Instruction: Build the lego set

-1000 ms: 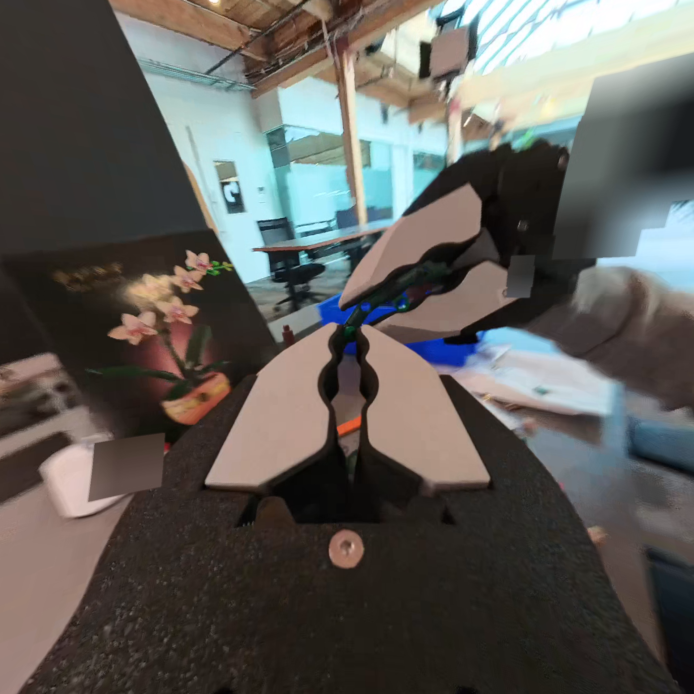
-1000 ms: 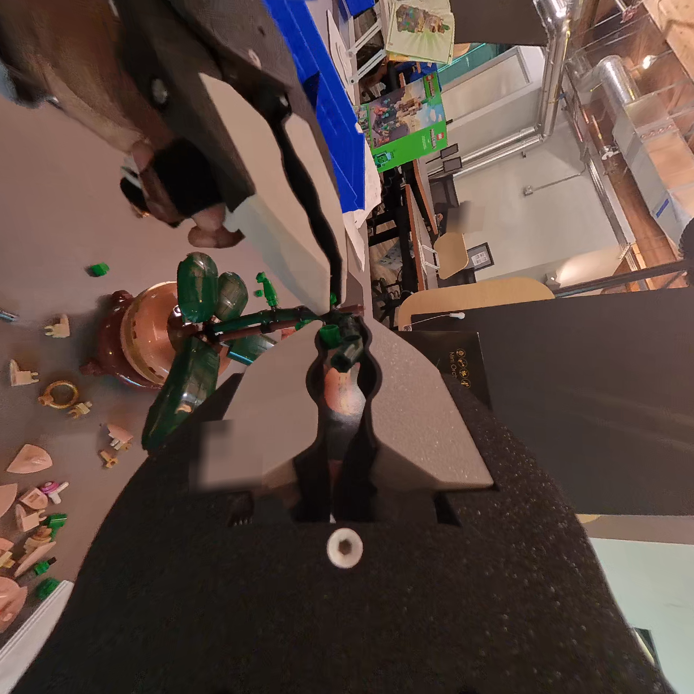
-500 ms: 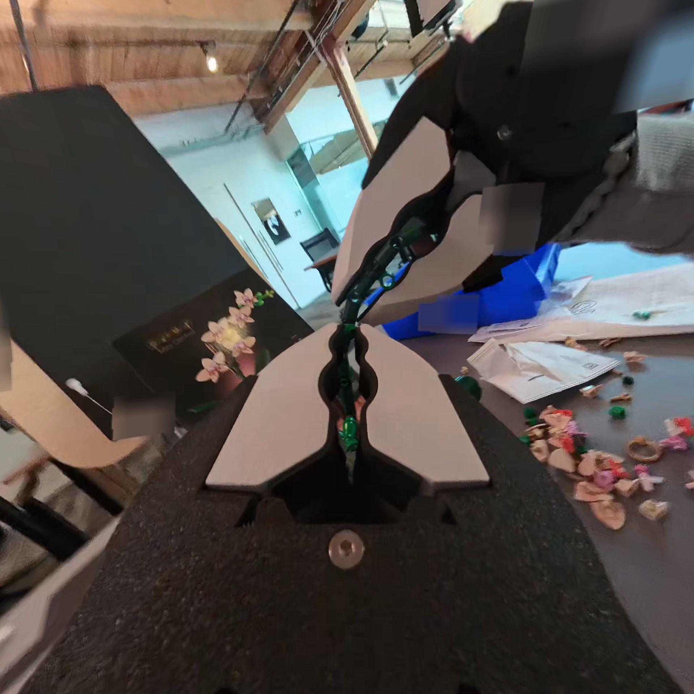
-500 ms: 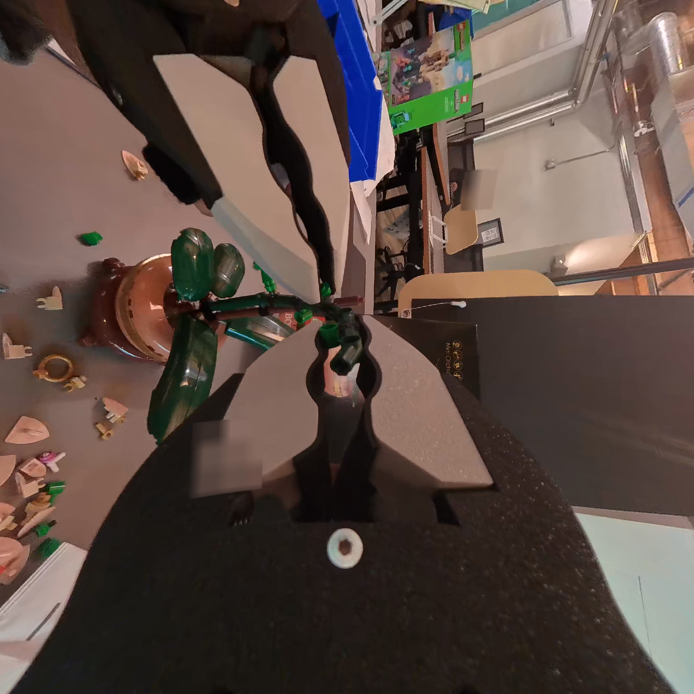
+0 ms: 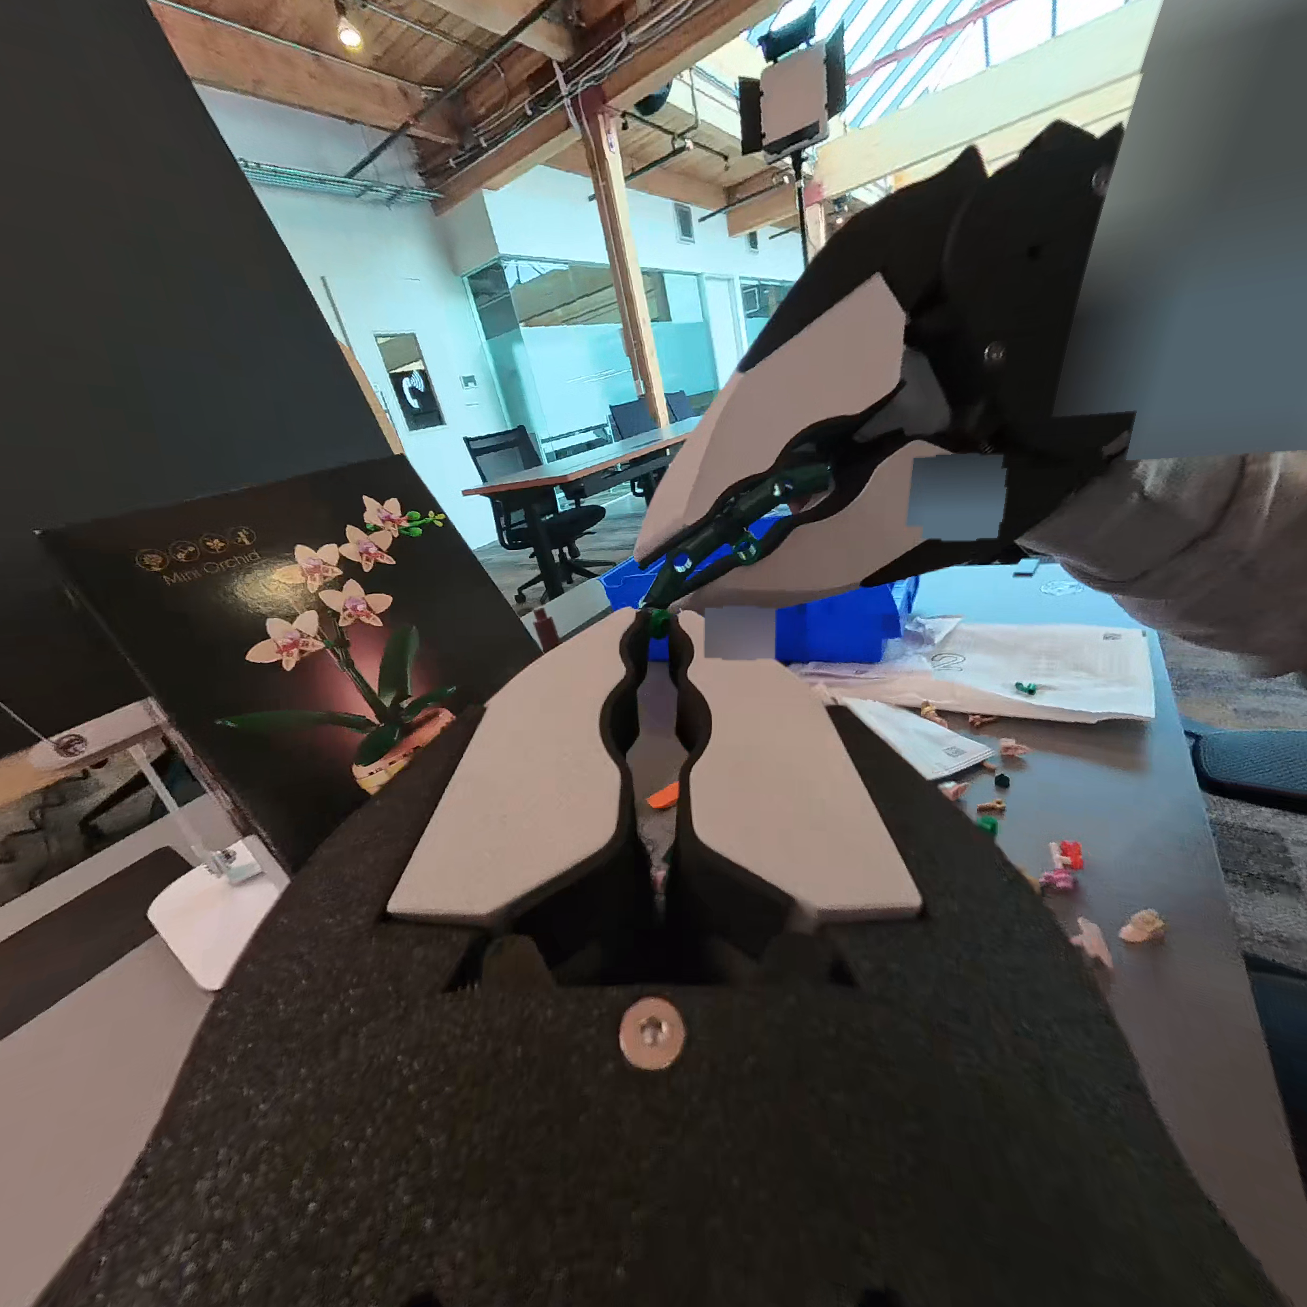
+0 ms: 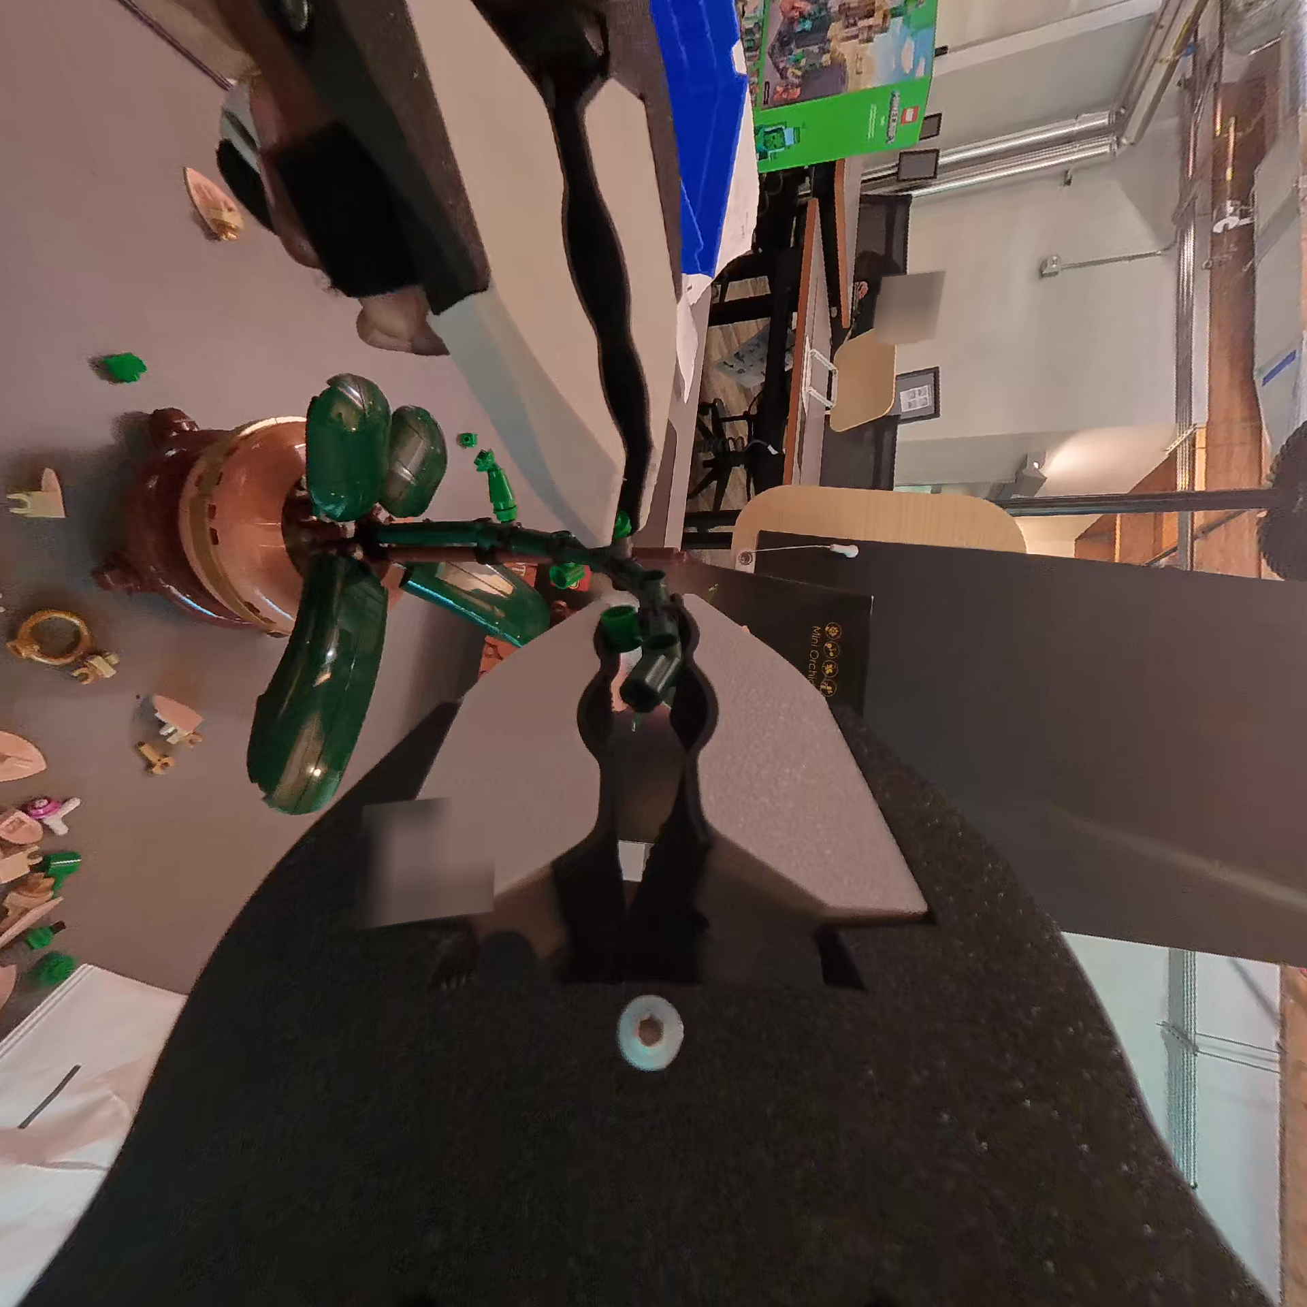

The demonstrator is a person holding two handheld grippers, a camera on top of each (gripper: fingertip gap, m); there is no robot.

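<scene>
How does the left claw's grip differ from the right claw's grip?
The left claw pinches at its very tips; the right claw grips deeper between its fingers. The left claw holds a tiny bright green piece; the right claw holds the long dark green stem. Both are shut, tips close together.

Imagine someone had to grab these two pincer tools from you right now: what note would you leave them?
Right gripper: shut on the dark green stem near its upper end.
Left gripper: shut on a small green piece at its tips, held against the stem.
Done: pot standing on the table, with leaves and stem fitted.
Left: seat the green piece, then add the flowers from the loose pieces on the table.
</scene>
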